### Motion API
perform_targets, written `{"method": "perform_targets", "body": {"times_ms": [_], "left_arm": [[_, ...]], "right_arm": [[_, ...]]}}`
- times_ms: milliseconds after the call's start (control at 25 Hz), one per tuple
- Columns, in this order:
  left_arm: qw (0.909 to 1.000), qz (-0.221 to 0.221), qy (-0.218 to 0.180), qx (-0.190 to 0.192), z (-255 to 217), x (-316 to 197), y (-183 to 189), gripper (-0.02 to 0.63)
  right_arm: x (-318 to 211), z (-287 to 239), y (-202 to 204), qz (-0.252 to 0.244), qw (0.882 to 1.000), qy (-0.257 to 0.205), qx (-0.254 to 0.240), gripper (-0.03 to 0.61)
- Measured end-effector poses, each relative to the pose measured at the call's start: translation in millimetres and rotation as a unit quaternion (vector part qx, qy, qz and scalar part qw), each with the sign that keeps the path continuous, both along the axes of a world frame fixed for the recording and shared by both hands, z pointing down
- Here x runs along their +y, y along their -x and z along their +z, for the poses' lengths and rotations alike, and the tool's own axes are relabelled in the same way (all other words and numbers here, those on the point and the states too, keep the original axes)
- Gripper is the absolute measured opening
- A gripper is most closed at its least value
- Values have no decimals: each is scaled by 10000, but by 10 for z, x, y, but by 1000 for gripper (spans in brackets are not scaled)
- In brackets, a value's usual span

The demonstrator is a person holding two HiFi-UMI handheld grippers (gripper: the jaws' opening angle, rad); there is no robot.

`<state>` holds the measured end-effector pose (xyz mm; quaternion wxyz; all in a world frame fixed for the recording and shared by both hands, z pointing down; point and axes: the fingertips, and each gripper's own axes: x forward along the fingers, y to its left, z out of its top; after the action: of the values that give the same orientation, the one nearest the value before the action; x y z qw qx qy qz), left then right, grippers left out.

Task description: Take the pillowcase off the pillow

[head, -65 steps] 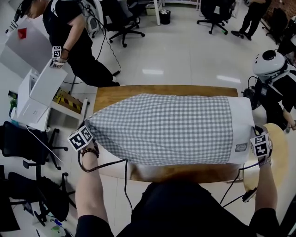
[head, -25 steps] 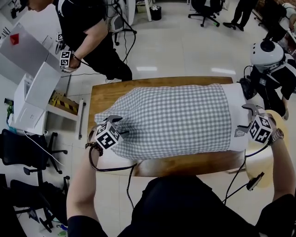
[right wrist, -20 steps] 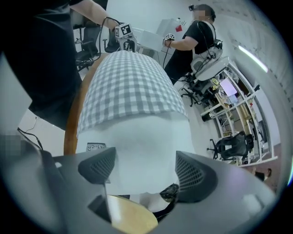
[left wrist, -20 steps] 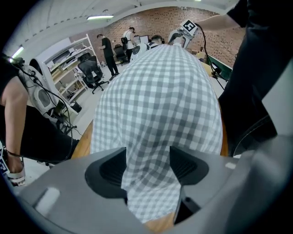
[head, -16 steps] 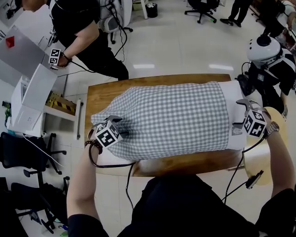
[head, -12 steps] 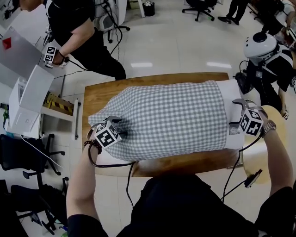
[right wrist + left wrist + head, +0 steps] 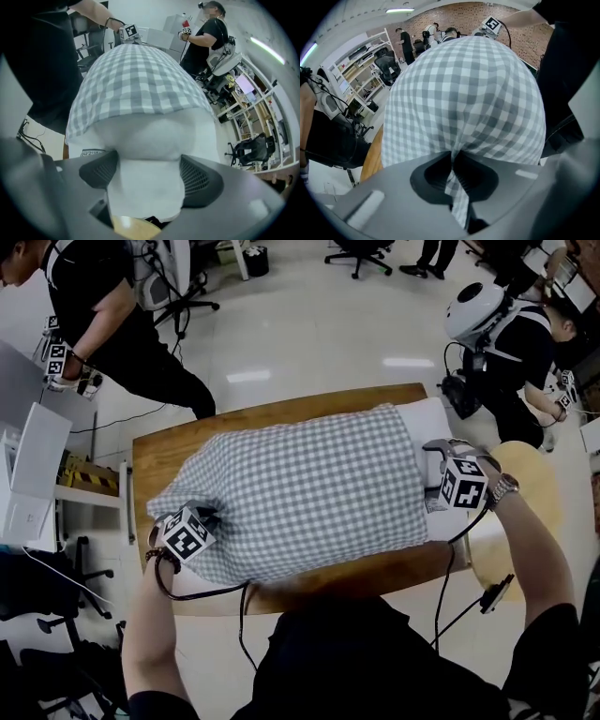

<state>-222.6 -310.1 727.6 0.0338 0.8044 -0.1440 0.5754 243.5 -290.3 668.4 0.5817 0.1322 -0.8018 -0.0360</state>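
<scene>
A pillow in a grey-and-white checked pillowcase point(image 7: 291, 493) lies lengthwise on the wooden table point(image 7: 150, 460). Its bare white end point(image 7: 424, 423) sticks out at the right. At the pillow's left end, my left gripper point(image 7: 208, 516) has its jaws closing, and a fold of checked fabric point(image 7: 457, 197) is pinched between its pads. My right gripper point(image 7: 437, 457) stands wide open at the right end. The white pillow end point(image 7: 145, 183) fills the gap between its two pads point(image 7: 199, 176) and touches both.
A round wooden stool point(image 7: 536, 486) stands by the table's right end. One person point(image 7: 103, 315) stands beyond the table at the back left, and another in a white helmet point(image 7: 478, 310) at the back right. White cabinets point(image 7: 28, 474) stand to the left, office chairs further back.
The left gripper's jaws have closed on a fold of the pillowcase at the left end. The right gripper has moved in over the white pillow end. The head view has shifted.
</scene>
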Motion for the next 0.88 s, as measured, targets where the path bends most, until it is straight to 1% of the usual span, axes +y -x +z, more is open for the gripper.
{"method": "perform_targets", "body": {"times_ms": [40, 200, 400, 480, 600, 720, 880], "left_arm": [[10000, 0, -12, -17, 22, -18, -31, 11], [9999, -21, -49, -88, 17, -96, -61, 8], [9996, -227, -113, -114, -43, -123, 65, 6], [9994, -293, -130, -156, -62, -118, 131, 6], [9987, -370, -204, -283, -95, -109, 220, 6], [9979, -444, -263, -393, -123, -103, 287, 5], [9962, -666, -309, -466, -210, -97, 411, 5]], "right_arm": [[6, 25, -20, 1, 10000, 55, -6, 414], [-4, -20, -8, 128, 9998, 91, -134, 296], [-41, -130, 39, 320, 9989, -133, -318, 114], [-58, -166, 30, 434, 9981, -303, -308, 64], [-67, -186, -11, 570, 9964, -596, -213, 34], [-47, -220, -105, 706, 9944, -771, -136, 26], [-11, -352, -232, 835, 9922, -928, -41, 22]]}}
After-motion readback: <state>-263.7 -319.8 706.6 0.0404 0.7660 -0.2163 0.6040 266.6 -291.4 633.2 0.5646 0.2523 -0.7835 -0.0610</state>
